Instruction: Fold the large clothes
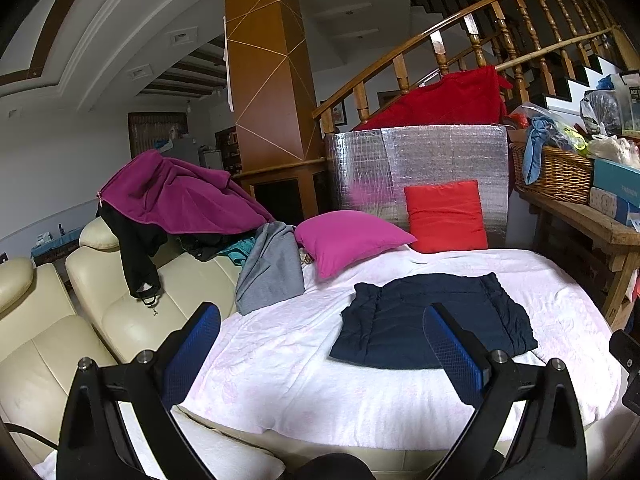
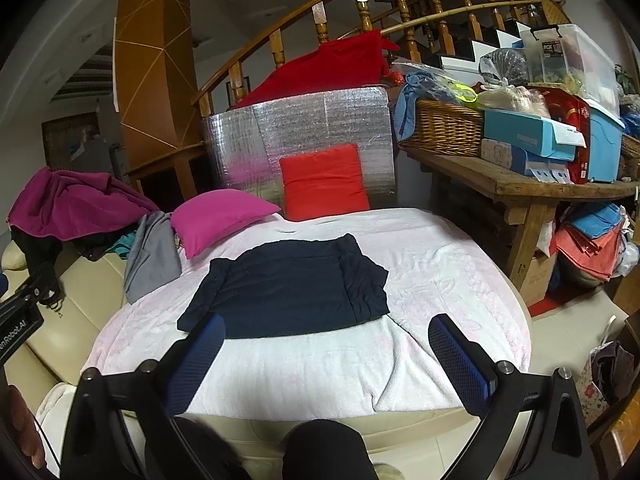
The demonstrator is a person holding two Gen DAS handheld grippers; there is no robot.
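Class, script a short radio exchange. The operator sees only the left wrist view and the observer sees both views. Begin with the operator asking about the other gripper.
Operator: I catch only a black edge of the right gripper. Is it open or shut?
Observer: Open. Its blue-padded fingers are spread and hold nothing, and they point toward the folded navy-blue garment.
Operator: What lies under the worn wooden side table?
Observer: A stack of folded blue and coral cloths sits beneath it.
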